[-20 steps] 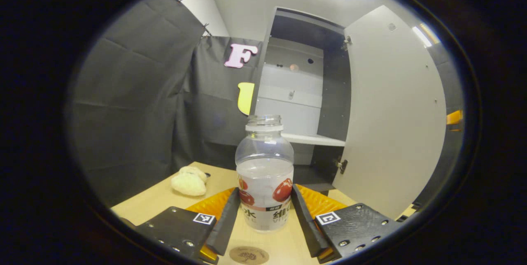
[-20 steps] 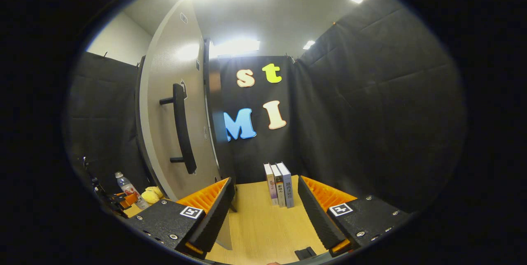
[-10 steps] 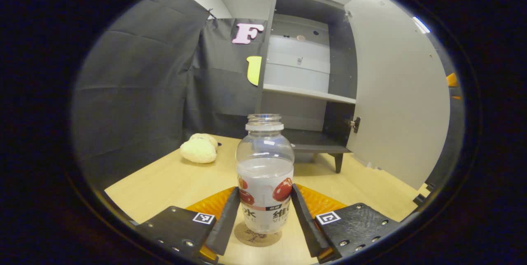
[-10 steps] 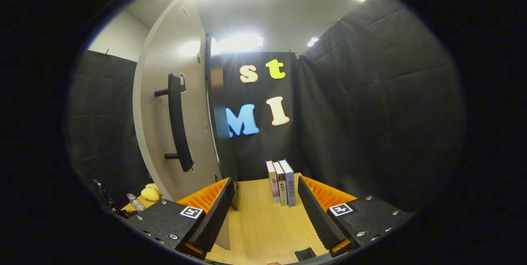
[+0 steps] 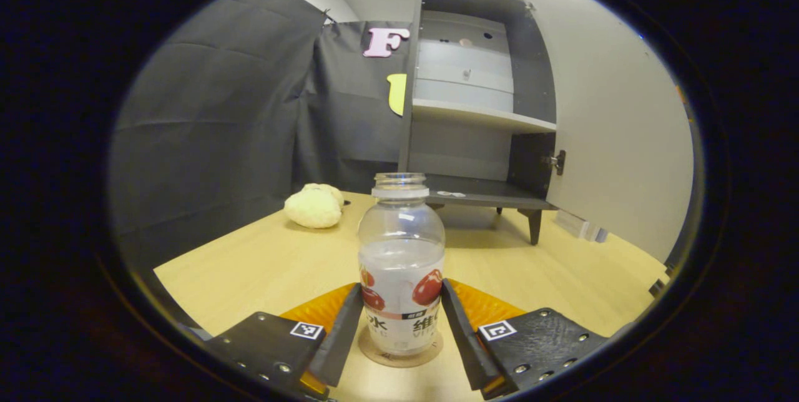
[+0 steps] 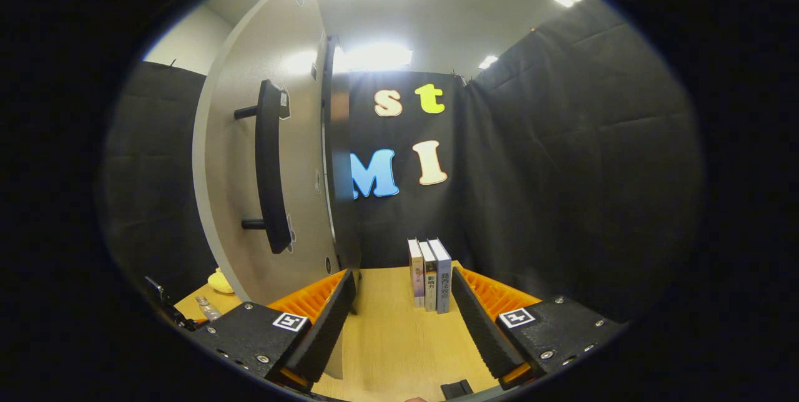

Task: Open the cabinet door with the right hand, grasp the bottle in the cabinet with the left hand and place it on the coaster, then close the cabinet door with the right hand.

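Fingers [image 5: 342, 333] of left gripper [image 5: 401, 327] pinch water bottle [image 5: 401, 271], now lowered from air onto coaster [image 5: 401, 355] on tabletop [image 5: 262, 264]. Right gripper [image 6: 402, 321] fingers spread, empty, near door handle [image 6: 269, 165]. Release pending; cabinet door [image 6: 249, 140] open.

In the left gripper view the bottle [image 5: 401, 264], carried above the tabletop [image 5: 249, 264] a second ago with the coaster [image 5: 399, 355] lying below and nearer the camera, now stands with its base on that coaster. The left gripper [image 5: 401, 321] has come down with it, so the open cabinet [image 5: 474, 102] and its door [image 5: 618, 133] sit higher in that view and more tabletop shows. In the right gripper view the door handle [image 6: 269, 165] sits higher and larger than before, and the distant bottle [image 6: 206, 309] has dropped lower, toward that view's edge.
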{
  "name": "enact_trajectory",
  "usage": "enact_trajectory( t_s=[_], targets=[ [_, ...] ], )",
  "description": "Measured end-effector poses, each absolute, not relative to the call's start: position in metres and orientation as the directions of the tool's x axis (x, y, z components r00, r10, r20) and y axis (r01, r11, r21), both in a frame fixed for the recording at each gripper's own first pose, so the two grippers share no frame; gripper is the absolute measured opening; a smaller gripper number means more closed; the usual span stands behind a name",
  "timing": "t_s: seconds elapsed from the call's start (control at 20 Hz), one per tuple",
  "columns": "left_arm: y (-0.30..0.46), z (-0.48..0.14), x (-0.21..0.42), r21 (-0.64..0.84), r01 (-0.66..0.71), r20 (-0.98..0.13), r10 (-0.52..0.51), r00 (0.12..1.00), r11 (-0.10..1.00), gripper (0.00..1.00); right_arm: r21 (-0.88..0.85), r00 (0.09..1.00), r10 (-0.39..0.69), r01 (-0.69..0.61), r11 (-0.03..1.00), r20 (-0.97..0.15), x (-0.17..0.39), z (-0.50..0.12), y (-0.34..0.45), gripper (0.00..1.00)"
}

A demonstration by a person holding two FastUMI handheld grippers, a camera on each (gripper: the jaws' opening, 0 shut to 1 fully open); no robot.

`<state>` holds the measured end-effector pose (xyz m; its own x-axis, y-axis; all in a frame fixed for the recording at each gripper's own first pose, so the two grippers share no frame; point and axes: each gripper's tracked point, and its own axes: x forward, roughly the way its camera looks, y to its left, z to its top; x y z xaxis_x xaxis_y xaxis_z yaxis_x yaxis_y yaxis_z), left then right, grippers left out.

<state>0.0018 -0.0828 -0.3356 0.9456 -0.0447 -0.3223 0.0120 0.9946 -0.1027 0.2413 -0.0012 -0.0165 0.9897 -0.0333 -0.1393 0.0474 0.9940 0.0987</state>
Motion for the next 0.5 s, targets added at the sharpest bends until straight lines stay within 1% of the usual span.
enact_trajectory(
  t_s=[0.15,0.2,0.25,0.3,0.35,0.4,0.45,0.5],
  targets=[
    [-0.083,-0.339,-0.002,-0.097,0.009,-0.352,-0.042,0.935,0.995,0.75,0.118,0.990,-0.024,0.041,0.992,-0.142,0.247,-0.017,0.001,0.95],
    [-0.084,-0.341,-0.004,-0.077,0.007,-0.366,-0.035,0.930,0.997,0.75,0.124,0.990,-0.018,0.036,0.992,-0.139,0.249,-0.016,0.003,0.91],
    [-0.083,-0.341,-0.007,-0.057,0.003,-0.375,-0.025,0.926,0.998,0.77,0.126,0.991,-0.014,0.031,0.992,-0.133,0.252,-0.013,0.004,0.95],
    [-0.082,-0.336,-0.008,-0.046,0.005,-0.375,-0.022,0.927,0.999,0.78,0.127,0.992,-0.010,0.027,0.992,-0.127,0.255,-0.013,0.005,0.95],
    [-0.086,-0.332,-0.008,-0.045,0.015,-0.372,-0.030,0.928,0.999,0.82,0.130,0.993,-0.007,0.023,0.991,-0.122,0.256,-0.012,0.006,0.91],
    [-0.090,-0.329,-0.009,-0.045,0.027,-0.374,-0.042,0.926,0.999,0.82,0.136,0.993,0.001,0.016,0.991,-0.121,0.259,-0.013,0.008,0.91],
    [-0.092,-0.328,-0.011,-0.036,0.033,-0.380,-0.044,0.924,0.999,0.82,0.143,0.992,0.008,0.010,0.990,-0.123,0.261,-0.014,0.010,0.95],
    [-0.093,-0.328,-0.014,-0.025,0.035,-0.383,-0.041,0.923,0.999,0.82,0.150,0.992,0.013,0.006,0.989,-0.125,0.263,-0.015,0.010,0.95]
  ],
)
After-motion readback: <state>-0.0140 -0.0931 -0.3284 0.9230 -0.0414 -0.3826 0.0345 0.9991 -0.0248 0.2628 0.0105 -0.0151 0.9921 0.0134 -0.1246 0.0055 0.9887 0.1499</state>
